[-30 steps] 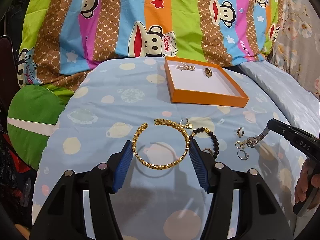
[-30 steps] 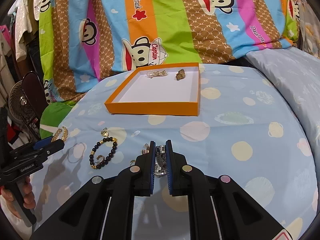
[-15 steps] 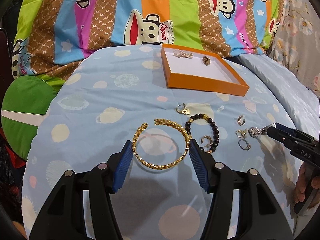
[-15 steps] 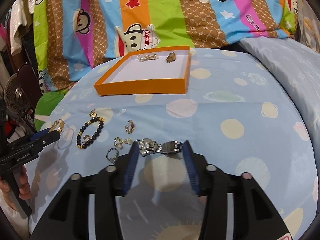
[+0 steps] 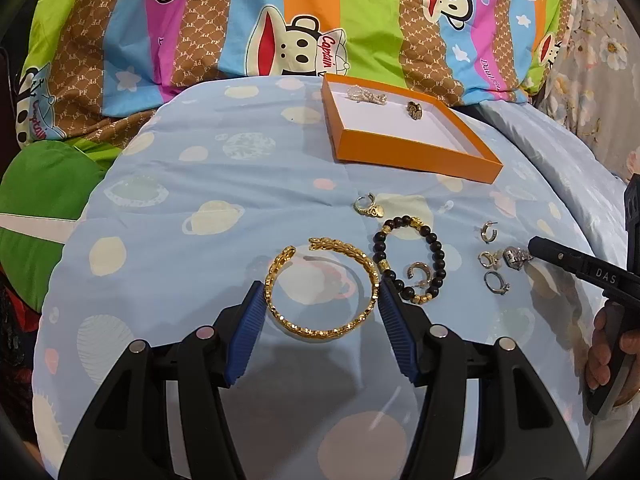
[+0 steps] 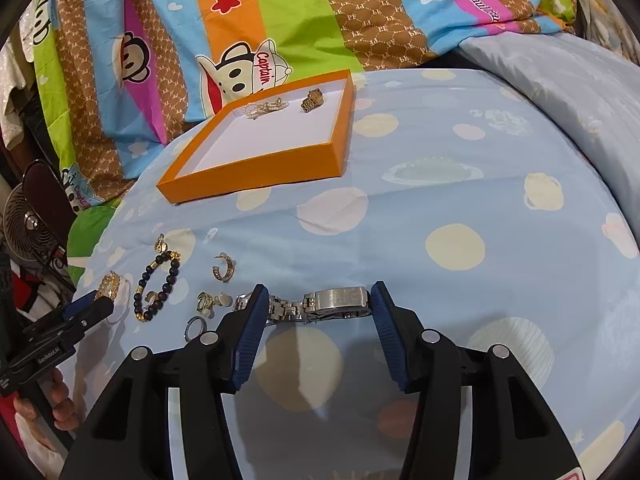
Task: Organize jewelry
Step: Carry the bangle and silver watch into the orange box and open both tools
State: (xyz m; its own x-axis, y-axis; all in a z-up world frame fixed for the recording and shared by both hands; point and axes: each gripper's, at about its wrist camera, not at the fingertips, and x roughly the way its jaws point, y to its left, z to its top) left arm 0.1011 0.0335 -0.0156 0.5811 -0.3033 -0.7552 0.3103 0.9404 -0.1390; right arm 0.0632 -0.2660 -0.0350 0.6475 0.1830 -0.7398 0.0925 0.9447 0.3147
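My left gripper (image 5: 322, 300) is open with its blue pads on either side of a gold bangle (image 5: 320, 288) that lies on the blue bedspread. My right gripper (image 6: 316, 304) is open, its pads straddling a silver watch (image 6: 320, 306) that lies flat on the bedspread. An orange tray (image 5: 416, 160) (image 6: 256, 168) at the back holds a pearl bow piece (image 5: 366, 96) and a small gold piece (image 5: 414, 110). A black bead bracelet (image 5: 412, 264) (image 6: 158, 286), several small rings and hoop earrings (image 5: 490, 258) (image 6: 222, 272) lie between the grippers.
A striped monkey-print quilt (image 5: 300, 32) is bunched behind the tray. A green cushion (image 5: 44, 188) lies at the left. A grey floral pillow (image 5: 560, 152) lies at the right. A small black fan (image 6: 28, 224) stands off the bed's left side.
My right gripper was shut on the silver watch; it has opened and the watch now lies flat between the pads. My left gripper stayed open around the gold bangle.
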